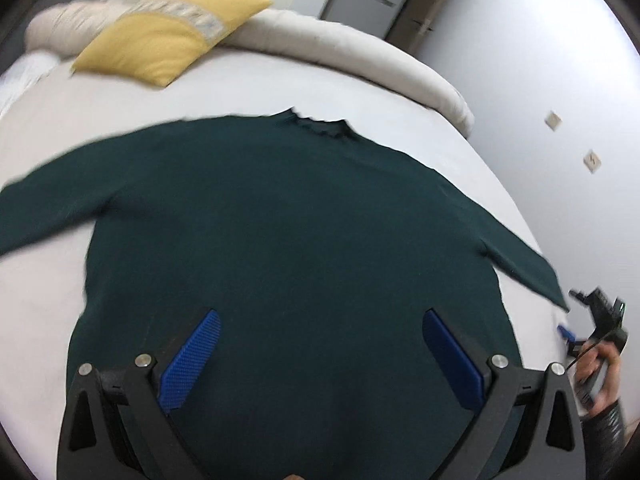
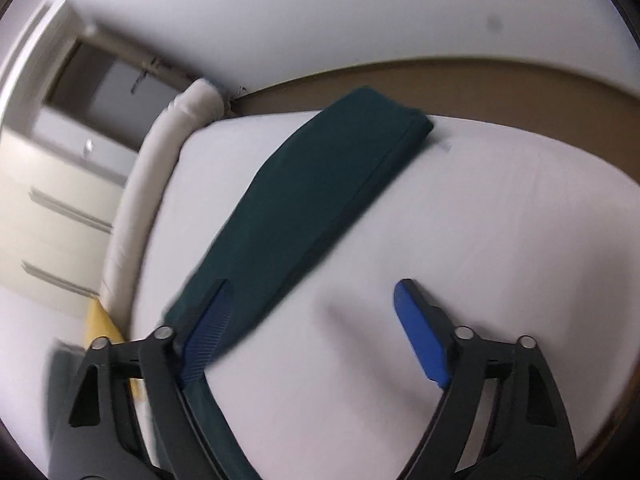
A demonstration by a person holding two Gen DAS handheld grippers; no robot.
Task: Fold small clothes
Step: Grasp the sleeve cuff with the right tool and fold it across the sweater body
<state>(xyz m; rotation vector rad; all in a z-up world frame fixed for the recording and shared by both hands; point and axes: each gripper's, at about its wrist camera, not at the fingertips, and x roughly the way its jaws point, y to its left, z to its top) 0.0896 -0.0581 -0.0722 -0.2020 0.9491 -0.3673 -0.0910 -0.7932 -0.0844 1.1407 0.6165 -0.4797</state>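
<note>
1. Sweater (image 1: 280,220), dark green, lies flat on the white bed (image 1: 240,92) with both sleeves spread out to the sides and the collar toward the far end
2. Left claw (image 1: 320,320) hangs over the lower body of the sweater, fingers spread wide, holding nothing
3. Right claw (image 2: 312,292) hovers beside one sleeve (image 2: 320,184), spread wide and empty; its left finger (image 2: 208,332) overlaps the sleeve's edge
4. A yellow pillow (image 1: 164,36) and a rolled cream blanket (image 1: 352,52) sit at the bed's far end
</note>
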